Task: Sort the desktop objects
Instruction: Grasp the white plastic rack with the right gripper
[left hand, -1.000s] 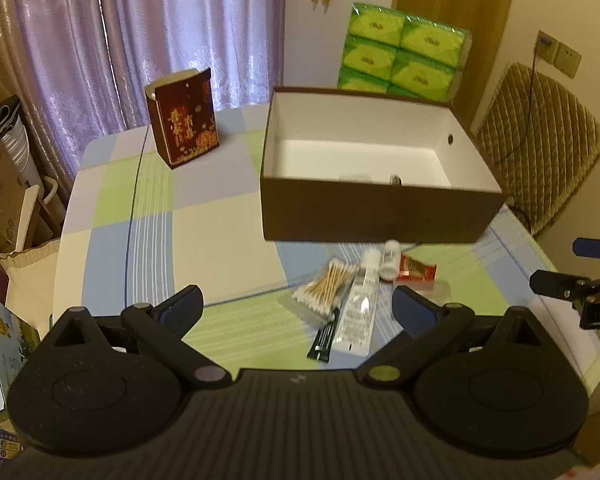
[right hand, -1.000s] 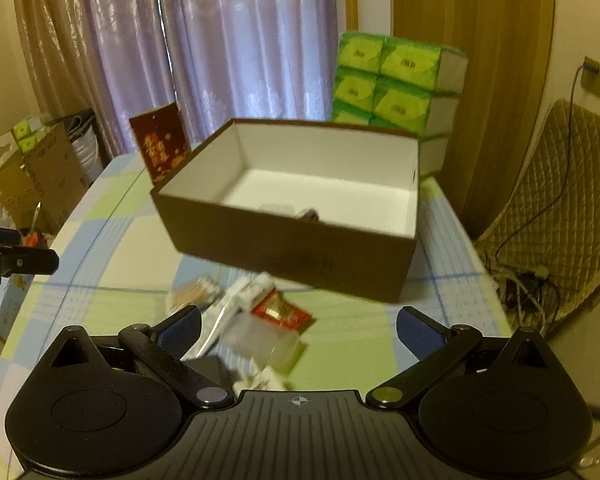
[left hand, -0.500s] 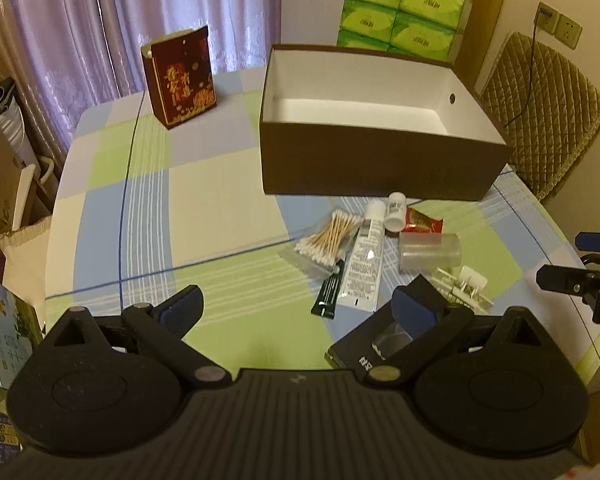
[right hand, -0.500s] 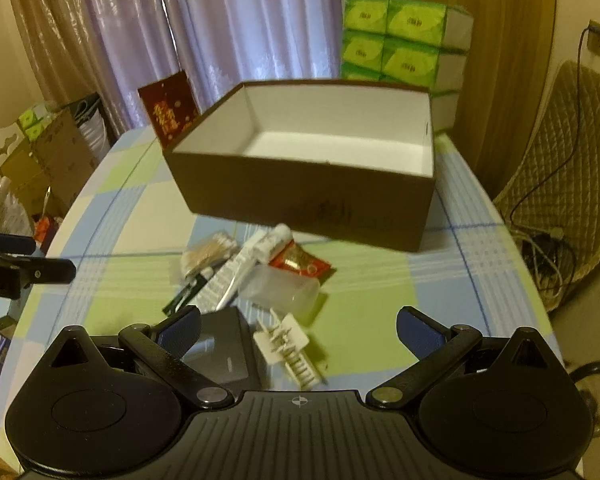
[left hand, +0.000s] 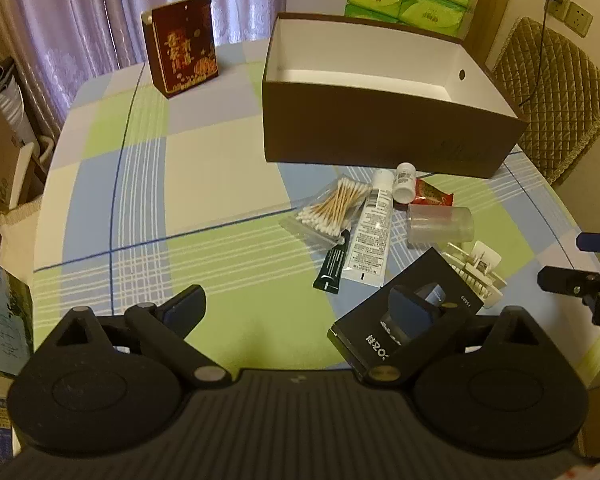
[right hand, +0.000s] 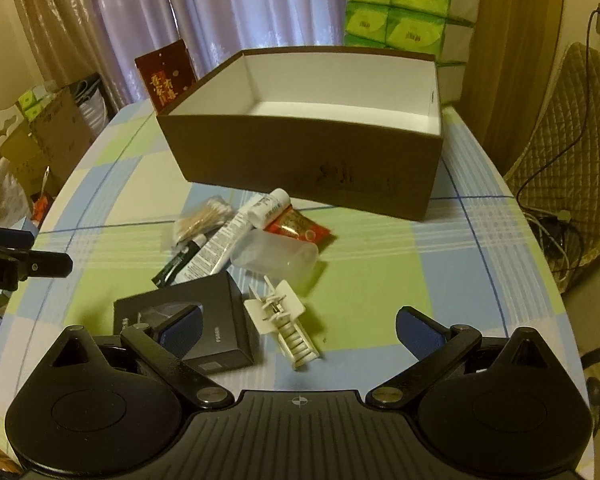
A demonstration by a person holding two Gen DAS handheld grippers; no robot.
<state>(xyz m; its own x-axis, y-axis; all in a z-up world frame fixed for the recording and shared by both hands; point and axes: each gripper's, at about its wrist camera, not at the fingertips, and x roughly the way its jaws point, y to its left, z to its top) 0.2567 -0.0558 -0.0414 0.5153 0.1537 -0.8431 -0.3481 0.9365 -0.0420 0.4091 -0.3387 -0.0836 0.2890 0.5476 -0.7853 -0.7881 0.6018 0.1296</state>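
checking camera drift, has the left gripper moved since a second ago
Yes. The left gripper has pulled back and risen: the brown box sits farther away, and the black box has come into view.

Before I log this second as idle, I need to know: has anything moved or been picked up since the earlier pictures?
Only the cameras changed. Both grippers, left and right, pulled back and up, open and empty, so the black box and white clip came into view. The brown box, cotton swabs, tube and clear cup lie where they were.
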